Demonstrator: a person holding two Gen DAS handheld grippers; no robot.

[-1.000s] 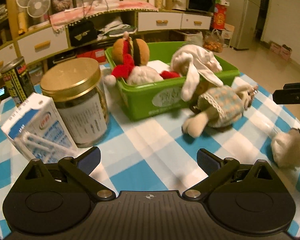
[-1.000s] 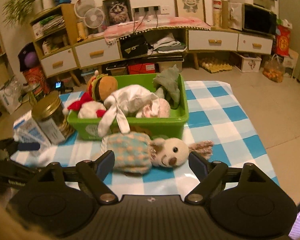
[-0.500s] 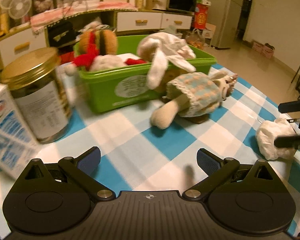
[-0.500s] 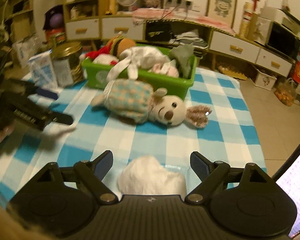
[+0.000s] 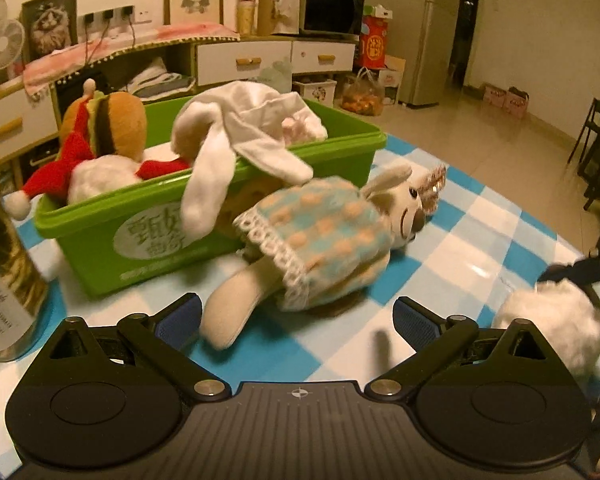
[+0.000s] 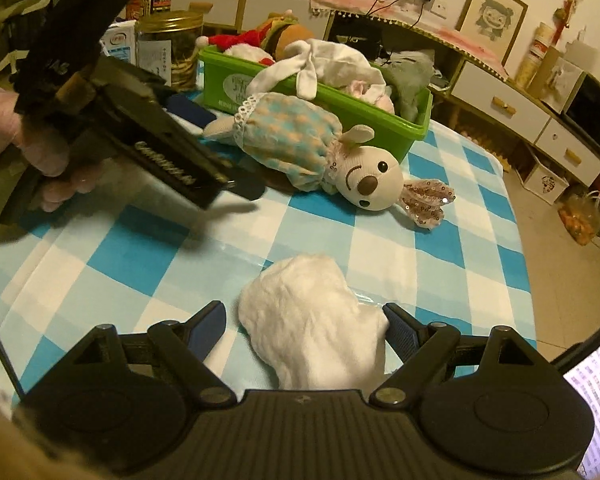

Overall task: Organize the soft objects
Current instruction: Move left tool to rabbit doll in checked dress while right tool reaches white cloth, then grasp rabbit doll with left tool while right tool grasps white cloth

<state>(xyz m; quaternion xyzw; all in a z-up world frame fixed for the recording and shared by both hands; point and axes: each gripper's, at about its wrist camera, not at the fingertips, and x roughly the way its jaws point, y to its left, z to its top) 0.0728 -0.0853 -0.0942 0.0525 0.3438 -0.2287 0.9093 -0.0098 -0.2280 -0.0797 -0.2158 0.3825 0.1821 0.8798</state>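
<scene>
Both your grippers tilt downward, jaws apart: right gripper (image 6: 302,326) straddles the white fluffy toy (image 6: 312,320) on the checked tablecloth (image 6: 440,248) (one pad touches fur), left gripper (image 5: 296,318) flanks the bunny doll's (image 5: 320,236) leg.

Each gripper is matte black plastic: a ribbed centre plate with a small compass-like mark, a round disc on either side, and two angled link arms fixed with silver screws. The left gripper (image 5: 296,316) and the right gripper (image 6: 300,322) both carry fingers tipped with dark blue ribbed pads (image 6: 210,322). Seen from the right wrist, the left gripper's black body bears pale lettering, and the hand (image 6: 28,148) on it wears a thin translucent glove.
</scene>
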